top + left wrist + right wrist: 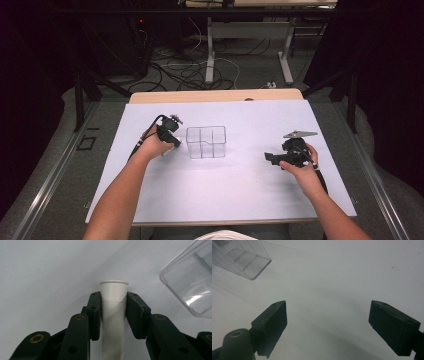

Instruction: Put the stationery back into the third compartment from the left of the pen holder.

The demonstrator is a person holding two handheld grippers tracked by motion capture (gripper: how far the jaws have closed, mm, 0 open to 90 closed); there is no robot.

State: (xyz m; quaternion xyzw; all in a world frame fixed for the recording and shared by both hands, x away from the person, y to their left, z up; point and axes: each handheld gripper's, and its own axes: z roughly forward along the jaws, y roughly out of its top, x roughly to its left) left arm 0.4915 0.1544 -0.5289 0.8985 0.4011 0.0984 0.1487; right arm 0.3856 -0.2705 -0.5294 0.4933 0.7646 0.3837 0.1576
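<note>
Left claw [113, 315] is clamped tight on a white tube [113, 305], pads pressing both of its sides just below the flared rim, and the tube's long axis runs straight out along the jaws, lipped end leading. From the high view that claw [167, 142] sits low at the left of the counter [225, 195], just beside the clear divided box [206, 142], which lies immediately to its right. That is the relation that counts: if the tube is bound for a compartment, I'd say it needs lifting and tipping upright over the box rim, a short hop sideways. The left hand is plainly the nearer one. Over on the right, the other claw [337, 322] has its jaws spread wide with nothing between them, resting well apart from the box [242, 257]. No brand, label or writing is readable on tube, box or counter.
</note>
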